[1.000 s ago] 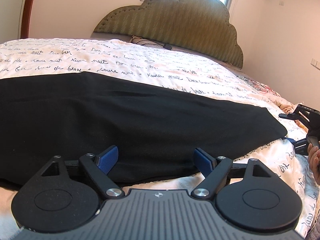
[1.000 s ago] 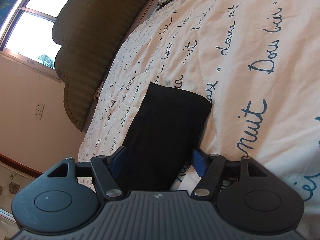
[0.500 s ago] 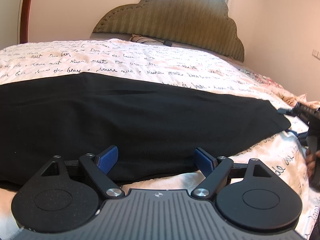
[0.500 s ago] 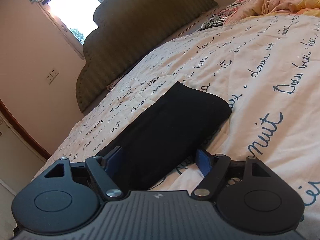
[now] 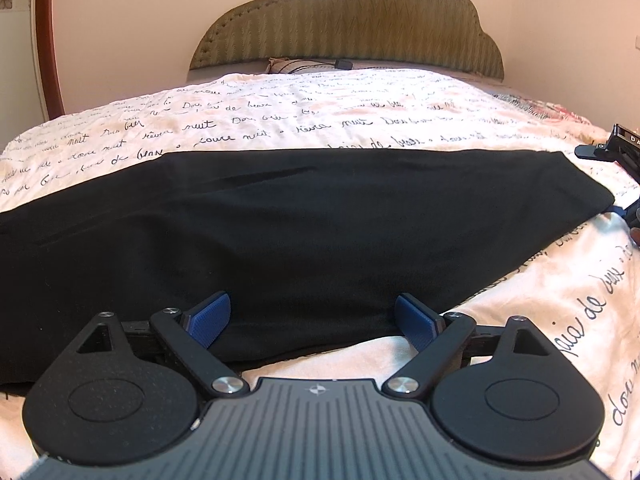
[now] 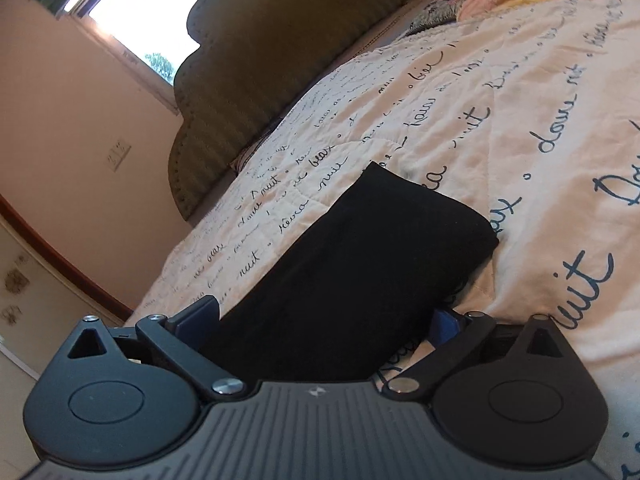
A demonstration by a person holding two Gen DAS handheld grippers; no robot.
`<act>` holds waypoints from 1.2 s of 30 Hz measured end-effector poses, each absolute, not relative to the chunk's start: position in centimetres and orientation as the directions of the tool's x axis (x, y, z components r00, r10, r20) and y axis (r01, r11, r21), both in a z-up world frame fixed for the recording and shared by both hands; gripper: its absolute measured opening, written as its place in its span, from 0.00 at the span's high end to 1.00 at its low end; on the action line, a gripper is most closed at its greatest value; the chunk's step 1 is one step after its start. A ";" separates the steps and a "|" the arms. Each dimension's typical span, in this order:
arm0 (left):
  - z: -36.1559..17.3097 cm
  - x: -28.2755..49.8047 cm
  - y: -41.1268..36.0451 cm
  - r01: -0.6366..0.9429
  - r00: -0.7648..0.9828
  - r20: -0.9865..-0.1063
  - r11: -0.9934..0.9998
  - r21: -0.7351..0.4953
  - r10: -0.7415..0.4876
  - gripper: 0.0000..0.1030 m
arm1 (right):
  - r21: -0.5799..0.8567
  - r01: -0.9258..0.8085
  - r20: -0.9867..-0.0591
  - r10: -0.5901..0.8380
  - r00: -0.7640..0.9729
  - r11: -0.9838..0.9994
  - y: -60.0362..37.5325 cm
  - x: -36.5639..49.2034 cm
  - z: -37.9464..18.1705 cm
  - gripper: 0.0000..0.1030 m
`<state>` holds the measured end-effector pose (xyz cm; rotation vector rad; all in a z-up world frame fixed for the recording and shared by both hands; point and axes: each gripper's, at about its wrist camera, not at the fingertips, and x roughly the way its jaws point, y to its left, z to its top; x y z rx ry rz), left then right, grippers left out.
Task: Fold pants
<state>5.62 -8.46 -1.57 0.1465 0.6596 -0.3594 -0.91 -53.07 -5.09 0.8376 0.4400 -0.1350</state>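
Here both tools (left [image 5: 312,322], right [image 6: 328,326]) gape, straddling black pants [image 5: 280,232] on quilt [image 5: 320,112].

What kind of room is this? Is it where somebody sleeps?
Yes, it looks like a bedroom. There is a big bed with a padded headboard, a quilt printed with handwriting, and black pants spread out on it for folding.

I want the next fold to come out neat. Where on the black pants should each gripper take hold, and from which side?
Probably the near long edge of the pants, which lie flat across the quilt. The left gripper is open astride that edge; slide in low from the near side. The right gripper, also open, suits the narrow hem end.
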 end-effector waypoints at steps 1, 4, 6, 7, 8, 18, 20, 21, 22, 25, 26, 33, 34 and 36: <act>-1.6 5.6 -8.6 0.369 0.732 -0.624 0.929 0.028 -0.272 0.10 | 0.679 0.288 -0.431 0.050 0.901 0.676 -52.9 -0.9 -5.1 0.00; -1.4 5.7 -8.8 0.359 0.731 -0.633 0.933 0.039 -0.255 0.08 | 0.700 0.283 -0.419 0.056 0.906 0.656 -53.3 -1.2 -5.2 0.00; -1.1 5.6 -8.8 0.349 0.729 -0.638 0.936 0.037 -0.247 0.08 | 0.725 0.279 -0.392 0.045 0.919 0.629 -53.6 -1.5 -5.4 0.00; -0.8 5.6 -8.7 0.344 0.726 -0.642 0.939 0.028 -0.247 0.09 | 0.738 0.279 -0.379 0.034 0.925 0.615 -53.7 -1.8 -5.5 0.00; -0.5 5.6 -8.6 0.339 0.719 -0.649 0.941 0.016 -0.249 0.10 | 0.750 0.276 -0.366 0.030 0.930 0.602 -53.9 -2.0 -5.5 0.00; 4.4 5.6 -9.2 0.379 0.725 -0.601 0.924 -0.060 -0.337 0.16 | 0.851 0.259 -0.334 0.090 0.938 0.457 -56.4 -2.3 -5.8 0.00; 5.4 6.0 -10.0 0.392 0.729 -0.592 0.918 -0.050 -0.344 0.16 | 0.816 0.311 -0.391 0.068 0.918 0.488 -55.9 -1.6 -5.4 0.01; 5.8 6.2 -10.4 0.401 0.731 -0.586 0.915 -0.045 -0.349 0.16 | 0.788 0.344 -0.428 0.054 0.902 0.510 -55.5 -1.2 -5.1 0.01; 6.1 6.3 -10.8 0.408 0.733 -0.581 0.912 -0.040 -0.354 0.16 | 0.761 0.369 -0.456 0.036 0.889 0.534 -55.1 -0.8 -4.8 0.01; 6.7 6.7 -12.0 0.432 0.733 -0.570 0.901 -0.030 -0.371 0.16 | 0.651 0.436 -0.539 -0.026 0.842 0.621 -53.5 0.7 -3.8 0.00; 6.8 6.7 -12.4 0.440 0.731 -0.569 0.898 -0.028 -0.376 0.16 | 0.624 0.447 -0.555 -0.038 0.831 0.641 -53.2 1.1 -3.7 0.00; 6.8 7.1 -15.0 0.503 0.706 -0.572 0.864 -0.012 -0.418 0.15 | 0.630 0.437 -0.539 -0.044 0.841 0.642 -53.4 1.2 -4.1 0.00; 6.7 7.2 -15.3 0.508 0.704 -0.572 0.862 -0.009 -0.421 0.15 | 0.644 0.435 -0.526 -0.048 0.849 0.629 -53.6 1.1 -4.2 0.00; 6.8 7.4 -15.7 0.515 0.702 -0.571 0.857 -0.005 -0.425 0.15 | 0.679 0.432 -0.502 -0.054 0.863 0.593 -54.3 0.7 -4.4 0.00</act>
